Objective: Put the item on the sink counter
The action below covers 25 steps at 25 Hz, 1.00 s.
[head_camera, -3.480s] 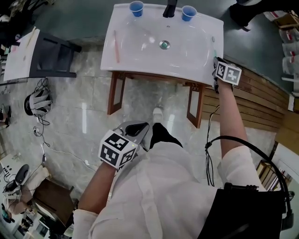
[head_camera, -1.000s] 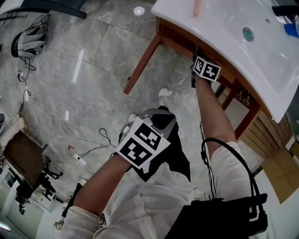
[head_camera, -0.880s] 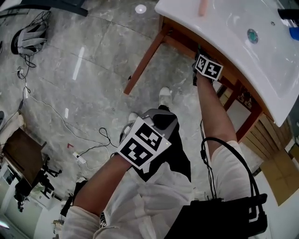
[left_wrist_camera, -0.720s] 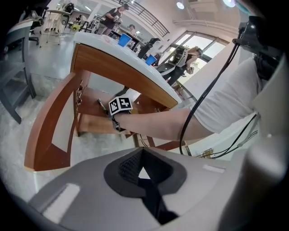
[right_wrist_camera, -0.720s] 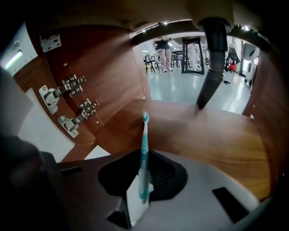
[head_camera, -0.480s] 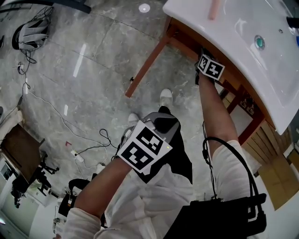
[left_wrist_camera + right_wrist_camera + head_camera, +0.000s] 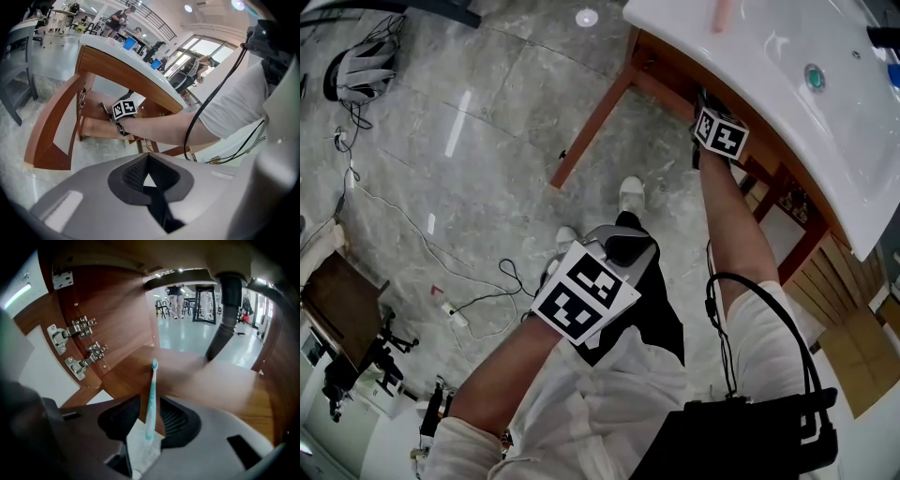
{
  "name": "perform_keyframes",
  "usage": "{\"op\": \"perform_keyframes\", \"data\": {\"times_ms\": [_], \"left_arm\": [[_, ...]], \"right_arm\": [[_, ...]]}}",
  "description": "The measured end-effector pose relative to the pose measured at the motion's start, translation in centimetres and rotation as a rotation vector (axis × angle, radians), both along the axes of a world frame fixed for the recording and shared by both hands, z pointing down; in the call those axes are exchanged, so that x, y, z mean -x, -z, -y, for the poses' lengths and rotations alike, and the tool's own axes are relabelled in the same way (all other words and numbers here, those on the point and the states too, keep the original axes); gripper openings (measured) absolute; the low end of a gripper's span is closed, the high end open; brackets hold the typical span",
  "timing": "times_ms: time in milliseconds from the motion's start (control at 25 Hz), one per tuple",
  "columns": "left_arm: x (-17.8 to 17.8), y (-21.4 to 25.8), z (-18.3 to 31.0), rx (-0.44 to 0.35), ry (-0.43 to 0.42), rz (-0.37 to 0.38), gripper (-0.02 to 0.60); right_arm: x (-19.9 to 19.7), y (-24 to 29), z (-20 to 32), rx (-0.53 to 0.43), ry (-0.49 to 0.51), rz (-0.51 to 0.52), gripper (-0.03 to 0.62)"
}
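Right gripper view shows the right gripper point(image 7: 150, 419) with its fingers spreading apart around the teal toothbrush point(image 7: 151, 394) at lower centre, over the wooden shelf point(image 7: 215, 380) under the sink tabletop point(image 7: 750, 66), so it likely needs regripping; the left gripper point(image 7: 149, 177) fingers sit together, empty.

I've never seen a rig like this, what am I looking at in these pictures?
No robot: a person holds two hand grippers. The downward picture is from a camera on the person's head; it shows the white sink counter with a pink stick-shaped item lying on it. The other two come from cameras on the grippers. The left gripper is shut and empty. The right gripper is inside the wooden stand under the counter; its fingers are opening, a teal toothbrush between them.
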State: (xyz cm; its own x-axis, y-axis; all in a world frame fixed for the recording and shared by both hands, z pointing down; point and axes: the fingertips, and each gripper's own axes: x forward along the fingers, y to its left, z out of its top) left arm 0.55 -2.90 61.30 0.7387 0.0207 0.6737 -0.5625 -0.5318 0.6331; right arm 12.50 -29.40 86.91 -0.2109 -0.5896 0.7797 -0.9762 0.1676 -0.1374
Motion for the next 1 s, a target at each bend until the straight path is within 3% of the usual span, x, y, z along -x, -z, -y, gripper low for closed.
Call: {"op": "perform_keyframes", "data": {"times_ms": [320,600,840,1000], "left_arm": [[-0.2,3.5,-1.1,-0.037,-0.043,-0.016,0.005],[0.7,9.0,-3.9,-0.09,-0.09,-0.052,0.005],[2.6,14.5,-7.6,-0.143,-0.108,-0.099,0.006],[5.1,17.7,-10.6,-0.179,-0.129,-0.116,0.005]], "right_arm": [[-0.3,4.9,-3.1,-0.004,0.051,0.006,0.121],[1.5,12.3,-10.1,0.011,0.102,0.032,0.12],[4.2,21.6,-17.8,-0.006,0.156,0.057,0.023],[6.5,28.5,-22.9,-0.025,0.204,0.092,0.009]]}}
